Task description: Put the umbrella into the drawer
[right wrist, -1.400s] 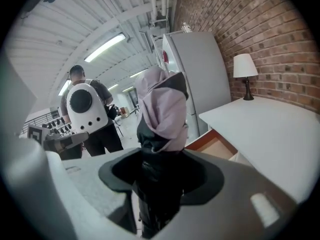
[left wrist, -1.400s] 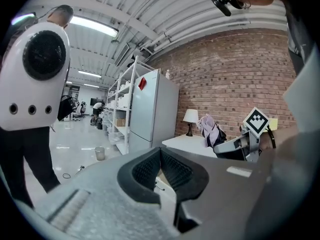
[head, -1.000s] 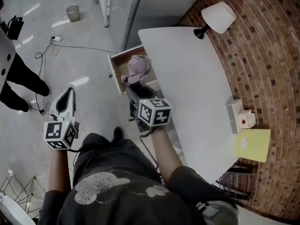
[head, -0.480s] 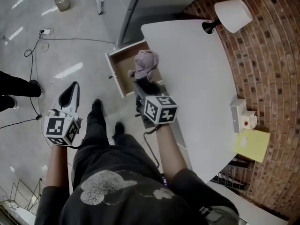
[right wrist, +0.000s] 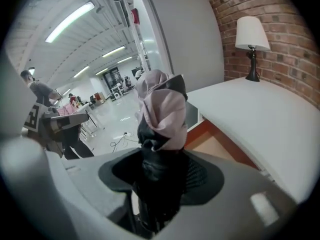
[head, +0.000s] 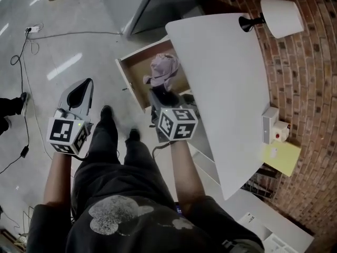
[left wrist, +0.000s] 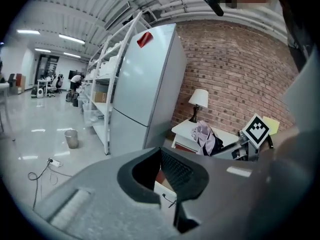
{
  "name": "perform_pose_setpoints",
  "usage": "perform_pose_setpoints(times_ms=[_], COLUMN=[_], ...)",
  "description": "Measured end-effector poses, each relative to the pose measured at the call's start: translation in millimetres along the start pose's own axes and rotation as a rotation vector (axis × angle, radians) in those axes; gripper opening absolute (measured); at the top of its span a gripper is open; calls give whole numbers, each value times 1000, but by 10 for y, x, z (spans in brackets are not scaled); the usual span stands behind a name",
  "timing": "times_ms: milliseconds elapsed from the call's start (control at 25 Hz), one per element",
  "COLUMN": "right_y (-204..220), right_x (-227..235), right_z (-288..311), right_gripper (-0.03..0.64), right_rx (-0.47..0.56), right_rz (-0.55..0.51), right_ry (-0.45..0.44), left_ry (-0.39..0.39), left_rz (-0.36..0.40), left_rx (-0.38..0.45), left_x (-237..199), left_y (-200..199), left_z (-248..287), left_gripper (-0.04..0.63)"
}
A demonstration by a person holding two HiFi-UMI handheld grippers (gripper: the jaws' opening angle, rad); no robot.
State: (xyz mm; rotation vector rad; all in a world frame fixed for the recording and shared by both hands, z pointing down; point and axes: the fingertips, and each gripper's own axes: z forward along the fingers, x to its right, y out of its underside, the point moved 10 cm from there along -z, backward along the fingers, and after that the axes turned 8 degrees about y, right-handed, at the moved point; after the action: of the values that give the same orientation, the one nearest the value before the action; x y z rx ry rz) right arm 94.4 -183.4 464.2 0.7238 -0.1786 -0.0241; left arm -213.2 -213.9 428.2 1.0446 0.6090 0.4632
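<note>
The folded umbrella, pink fabric over a black body, stands up out of my right gripper, which is shut on its black lower part. It hangs over the open wooden drawer at the white table's left edge. In the right gripper view the umbrella fills the space between the jaws of the right gripper, with the drawer's inside below right. My left gripper hangs over the floor left of the drawer, its tips together and holding nothing. The left gripper points toward the umbrella.
A lamp, a white box with a red button and a yellow pad sit along the table's brick-wall side. A grey fridge stands beyond the drawer. A cable lies on the floor. My legs stand just before the drawer.
Both grippers have sunk lower. The left one has drifted toward the drawer. The umbrella stays in the right gripper above the drawer. A bystander's legs at the left have mostly left the view.
</note>
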Motion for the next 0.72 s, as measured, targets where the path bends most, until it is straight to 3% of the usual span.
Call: perform_pose_setpoints(times_ms=[200, 720], right_y=[148, 436], right_x=[11, 285], right_z=[371, 1369], right_gripper=[236, 235], right_rx=[-30, -86], right_rz=[32, 46], right_ry=[58, 101], left_ry=[87, 88], left_rz=[-4, -54], left_rx=[-31, -58], left_x=[-154, -564], left_y=[185, 664], left_z=[327, 849], left_gripper=[11, 11])
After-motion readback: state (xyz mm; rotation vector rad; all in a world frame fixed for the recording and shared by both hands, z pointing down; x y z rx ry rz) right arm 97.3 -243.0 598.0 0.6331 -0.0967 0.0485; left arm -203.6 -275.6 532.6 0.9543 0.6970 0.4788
